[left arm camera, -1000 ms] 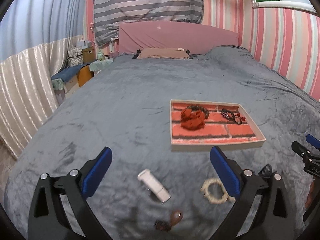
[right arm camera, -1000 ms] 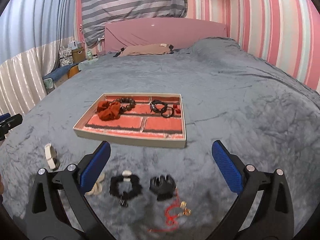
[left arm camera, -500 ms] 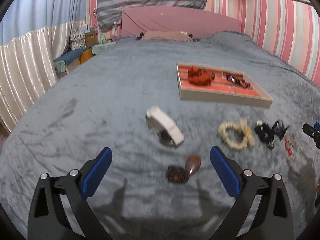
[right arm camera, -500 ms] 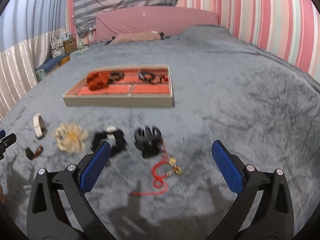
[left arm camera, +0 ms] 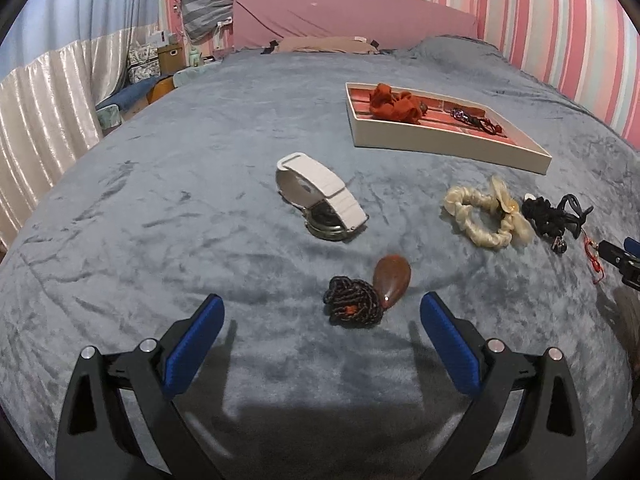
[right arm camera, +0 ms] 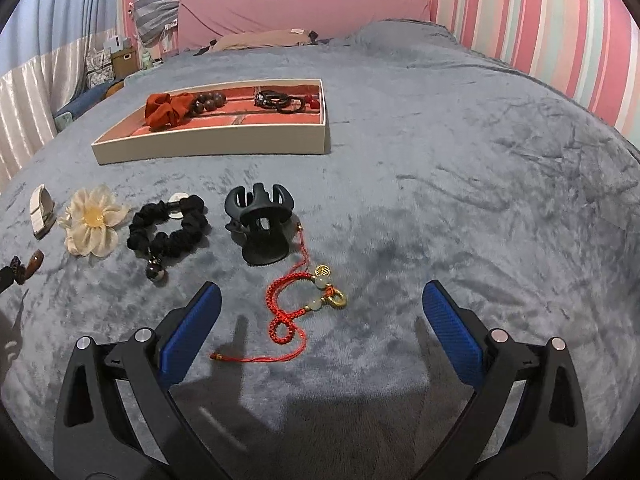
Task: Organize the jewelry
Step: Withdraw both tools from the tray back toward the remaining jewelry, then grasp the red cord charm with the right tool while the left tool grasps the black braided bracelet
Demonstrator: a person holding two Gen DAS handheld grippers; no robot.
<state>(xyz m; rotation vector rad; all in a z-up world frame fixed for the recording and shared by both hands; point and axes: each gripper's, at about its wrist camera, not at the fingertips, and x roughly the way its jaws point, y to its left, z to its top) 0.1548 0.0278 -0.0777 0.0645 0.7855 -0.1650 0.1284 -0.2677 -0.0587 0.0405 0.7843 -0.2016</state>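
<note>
Left wrist view: left hand-held gripper (left arm camera: pixel 318 320) spread wide, empty, low over bed (left arm camera: pixel 160 200); brown pendant (left arm camera: pixel 391 276) just ahead, white watch (left arm camera: pixel 320 196) beyond, tray (left arm camera: pixel 440 140) farther right.

Right wrist view: right hand-held gripper (right arm camera: pixel 320 316) spread, empty; red cord bracelet (right arm camera: pixel 296 304) between fingers, black claw clip (right arm camera: pixel 260 222) beyond.

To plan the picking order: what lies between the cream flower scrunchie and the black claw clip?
The black scrunchie, flat on the blanket, lies between the cream flower scrunchie and the black claw clip, clearest in the right wrist view.
</note>
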